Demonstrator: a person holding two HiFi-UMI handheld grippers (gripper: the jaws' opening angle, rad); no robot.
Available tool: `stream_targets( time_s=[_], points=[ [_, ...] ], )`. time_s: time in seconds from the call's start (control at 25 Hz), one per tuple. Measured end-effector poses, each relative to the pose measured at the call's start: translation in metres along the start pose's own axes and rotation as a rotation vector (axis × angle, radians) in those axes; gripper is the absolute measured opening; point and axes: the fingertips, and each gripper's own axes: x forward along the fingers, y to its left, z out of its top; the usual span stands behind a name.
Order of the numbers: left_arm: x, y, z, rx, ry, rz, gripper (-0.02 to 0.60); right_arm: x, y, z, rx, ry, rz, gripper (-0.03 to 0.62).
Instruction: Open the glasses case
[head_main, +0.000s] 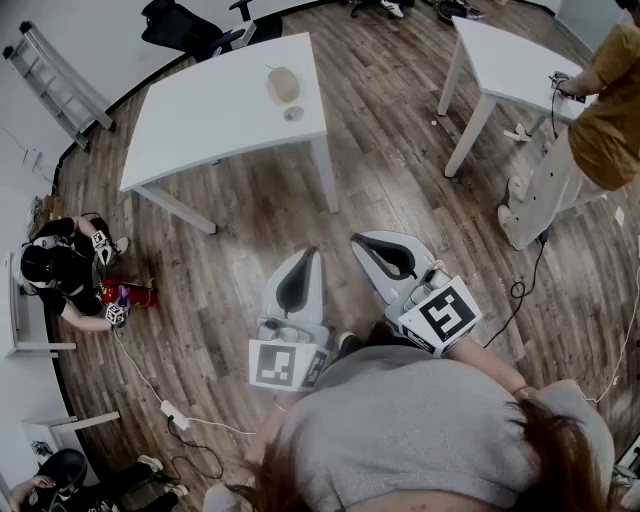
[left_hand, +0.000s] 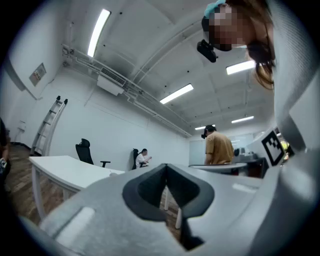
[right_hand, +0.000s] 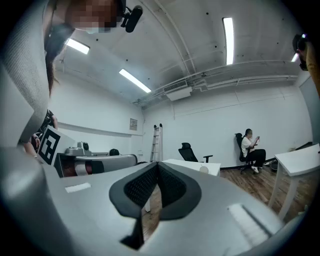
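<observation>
The glasses case (head_main: 285, 83), a beige oval, lies on the white table (head_main: 210, 120) far ahead of me, with a small round object (head_main: 293, 114) beside it. My left gripper (head_main: 308, 256) and right gripper (head_main: 366, 241) are held close to my body, well short of the table, both shut with nothing between the jaws. The left gripper (left_hand: 166, 168) looks level across the room, past the table (left_hand: 65, 170). Seen from the right gripper (right_hand: 157, 165), the table (right_hand: 192, 165) stands ahead with a small pale object (right_hand: 204, 170) on it, too small to identify.
A second white table (head_main: 510, 60) stands at the right, with a person in a mustard shirt (head_main: 610, 115) beside it. A ladder (head_main: 55, 75) leans at the far left, an office chair (head_main: 185, 25) stands behind the table, a person (head_main: 60, 275) crouches at left, and cables (head_main: 190, 425) lie on the wooden floor.
</observation>
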Motion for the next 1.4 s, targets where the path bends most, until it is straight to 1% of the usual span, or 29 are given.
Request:
stream_targets(
  time_s=[0.4, 0.56, 0.72, 0.84, 1.04, 1.16, 1.28, 1.4],
  points=[
    [0.006, -0.010, 0.000, -0.004, 0.000, -0.016, 0.002, -0.006, -0.005, -0.004, -0.005, 0.014, -0.008, 0.003],
    [0.011, -0.014, -0.003, -0.001, 0.004, -0.019, 0.002, -0.007, -0.001, 0.004, -0.029, -0.026, 0.021, 0.003],
    [0.021, -0.020, -0.005, -0.002, -0.001, -0.016, 0.002, -0.010, -0.009, 0.003, -0.040, -0.019, 0.016, 0.003],
    [0.027, -0.026, -0.006, 0.002, -0.011, -0.004, 0.002, -0.016, -0.024, -0.003, -0.042, -0.002, 0.007, 0.003],
    [0.029, -0.040, -0.016, 0.015, -0.012, 0.031, 0.002, -0.027, -0.038, -0.024, -0.046, 0.047, 0.033, 0.003],
    [0.028, -0.037, -0.019, 0.000, -0.011, 0.068, 0.002, -0.029, -0.041, -0.035, -0.049, 0.069, 0.053, 0.003],
    [0.033, -0.030, -0.016, -0.003, -0.022, 0.090, 0.002, -0.025, -0.047, -0.031, -0.047, 0.055, 0.058, 0.003],
    [0.045, -0.027, -0.017, 0.007, -0.021, 0.088, 0.002, -0.016, -0.061, -0.026, -0.062, 0.043, 0.063, 0.003]
  ],
)
